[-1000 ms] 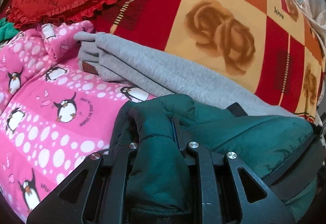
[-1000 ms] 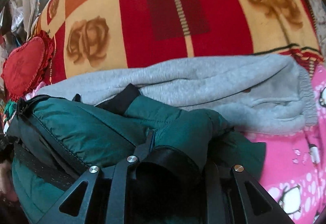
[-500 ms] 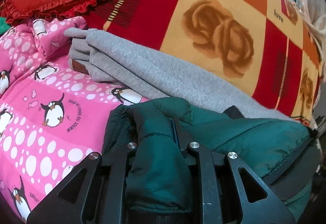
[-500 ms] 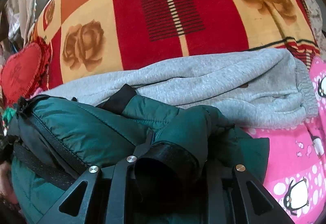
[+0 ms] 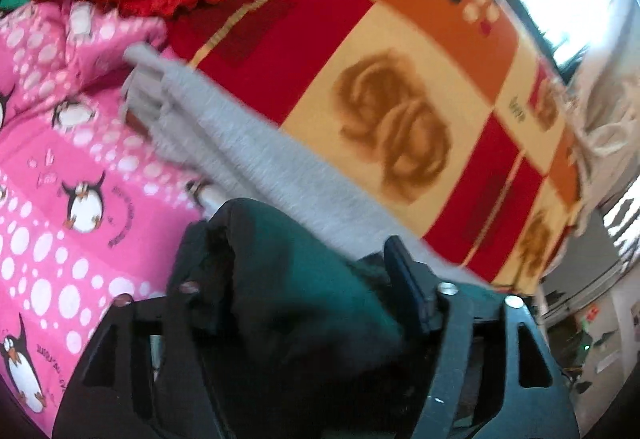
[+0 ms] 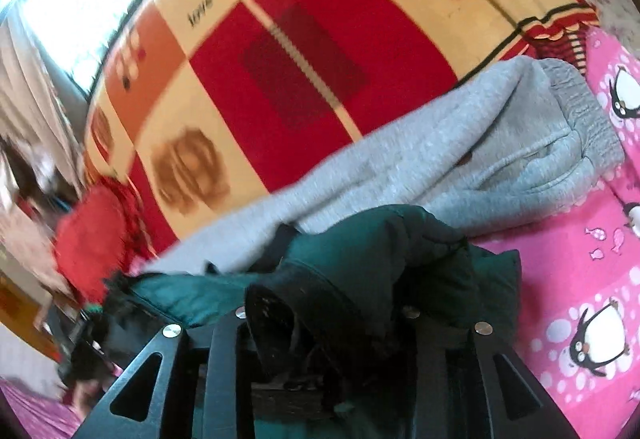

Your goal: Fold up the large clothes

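Left wrist: left claw (image 5: pixel 296 279) agape around green jacket (image 5: pixel 304 267)

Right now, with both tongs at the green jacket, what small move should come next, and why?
Probably draw both tongs back: the left tongs and right tongs have just been opening, with the green jacket between them, lying beside the grey sweatpants.

Dark green jacket (image 5: pixel 304 263); grey sweatpants (image 6: pixel 480 159); pink penguin-print sheet (image 5: pixel 60 159); red-and-cream rose-patterned blanket (image 5: pixel 400 79).
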